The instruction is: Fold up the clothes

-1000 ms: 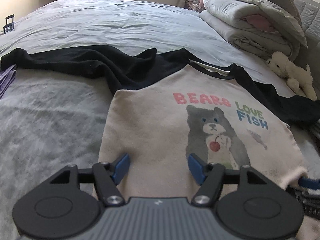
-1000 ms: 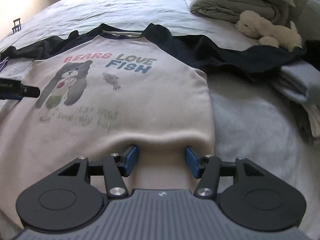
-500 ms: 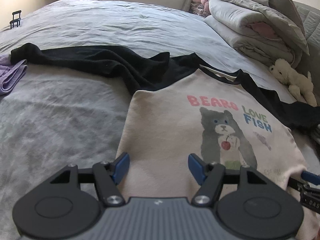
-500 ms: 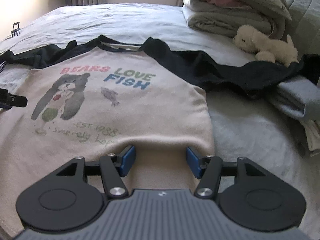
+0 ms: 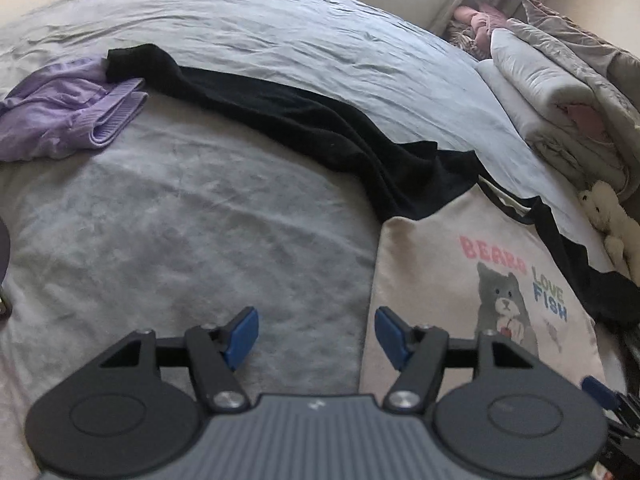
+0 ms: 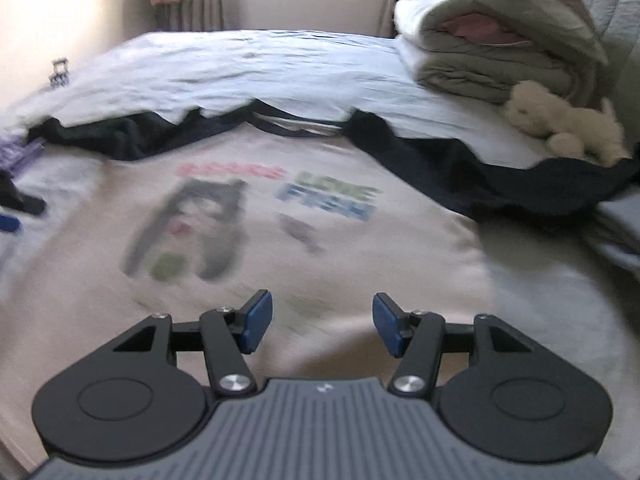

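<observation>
A cream sweatshirt (image 5: pixel 432 280) with black sleeves and a bear print lies flat, face up, on the grey bed. Its long black left sleeve (image 5: pixel 280 120) stretches away to the upper left. My left gripper (image 5: pixel 316 338) stands open over the bedcover, just off the sweatshirt's left side edge, with nothing between its blue pads. In the right wrist view the sweatshirt (image 6: pixel 360 248) is motion-blurred. My right gripper (image 6: pixel 322 322) hangs open above the lower front of it, nothing gripped. The right sleeve (image 6: pixel 500 172) runs off to the right.
A crumpled purple garment (image 5: pixel 60 108) lies at the left sleeve's cuff. Folded duvets (image 6: pixel 492 48) and a cream plush dog (image 6: pixel 560 124) sit at the right. Grey folded cloth (image 6: pixel 624 224) lies at the right edge. Grey bedcover (image 5: pixel 180 220) stretches to the left.
Both grippers have left the sweatshirt's hem. The left one slid left off the cream body to the side edge. The right one rose and moved up over the shirt's front.
</observation>
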`<act>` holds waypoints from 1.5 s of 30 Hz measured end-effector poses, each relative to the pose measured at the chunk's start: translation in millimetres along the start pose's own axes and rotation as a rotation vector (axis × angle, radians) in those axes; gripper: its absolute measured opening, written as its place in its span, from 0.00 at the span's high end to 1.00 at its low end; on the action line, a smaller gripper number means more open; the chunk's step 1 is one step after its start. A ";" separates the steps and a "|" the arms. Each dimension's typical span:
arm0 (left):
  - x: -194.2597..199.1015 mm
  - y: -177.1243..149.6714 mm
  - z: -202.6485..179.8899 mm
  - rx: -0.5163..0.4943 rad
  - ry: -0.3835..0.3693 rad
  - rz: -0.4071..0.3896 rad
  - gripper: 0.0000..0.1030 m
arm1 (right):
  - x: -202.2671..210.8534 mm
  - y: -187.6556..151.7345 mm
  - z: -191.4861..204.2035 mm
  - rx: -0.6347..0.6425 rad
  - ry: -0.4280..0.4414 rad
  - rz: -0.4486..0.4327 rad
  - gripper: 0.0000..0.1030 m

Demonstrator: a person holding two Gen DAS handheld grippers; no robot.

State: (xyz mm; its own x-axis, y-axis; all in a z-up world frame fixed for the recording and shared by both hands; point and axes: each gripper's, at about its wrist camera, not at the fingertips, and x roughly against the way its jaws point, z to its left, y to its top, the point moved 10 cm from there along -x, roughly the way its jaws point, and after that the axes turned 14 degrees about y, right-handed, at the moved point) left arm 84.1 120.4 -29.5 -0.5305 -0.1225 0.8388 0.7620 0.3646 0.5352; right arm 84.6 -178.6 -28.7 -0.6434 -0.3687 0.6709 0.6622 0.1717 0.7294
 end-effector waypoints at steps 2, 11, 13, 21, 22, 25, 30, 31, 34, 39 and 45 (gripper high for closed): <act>0.3 3.4 7.2 0.006 0.006 -0.010 0.35 | -10.8 8.0 17.9 0.019 0.016 0.013 0.43; -10.3 9.5 39.1 0.061 0.029 0.040 0.35 | -84.6 37.8 83.0 0.039 0.077 0.127 0.43; -9.3 9.6 41.2 0.062 0.021 0.043 0.35 | -97.5 46.0 89.4 0.053 0.075 0.132 0.43; -9.7 10.3 41.5 0.075 0.003 0.064 0.34 | -136.6 76.8 95.6 0.056 0.059 0.106 0.43; -9.9 10.0 40.6 0.071 0.002 0.065 0.34 | -141.6 80.0 95.6 0.056 0.056 0.104 0.43; -10.7 9.3 38.2 0.061 0.002 0.068 0.33 | -152.3 89.6 95.7 0.058 0.048 0.099 0.43; -12.0 7.2 35.3 0.049 0.004 0.070 0.32 | -171.7 106.9 97.1 0.082 0.043 0.093 0.43; -11.8 6.5 34.0 0.044 0.002 0.070 0.32 | -176.2 109.8 98.2 0.101 0.039 0.097 0.43; -9.8 4.9 29.1 0.012 -0.010 0.064 0.32 | -184.8 122.1 103.6 0.174 0.051 0.117 0.43; -10.3 3.6 29.2 0.011 -0.020 0.077 0.32 | -200.7 148.1 105.1 0.224 0.060 0.125 0.43; -11.6 3.6 28.0 0.008 -0.025 0.088 0.32 | -235.4 156.6 132.4 0.308 0.079 0.142 0.48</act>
State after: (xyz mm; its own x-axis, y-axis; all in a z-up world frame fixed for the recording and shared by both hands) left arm 82.6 149.0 -40.1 -0.4707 -0.0670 0.8797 0.8032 0.3802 0.4587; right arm 288.8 56.1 -54.7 -0.5132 -0.3888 0.7652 0.5885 0.4896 0.6434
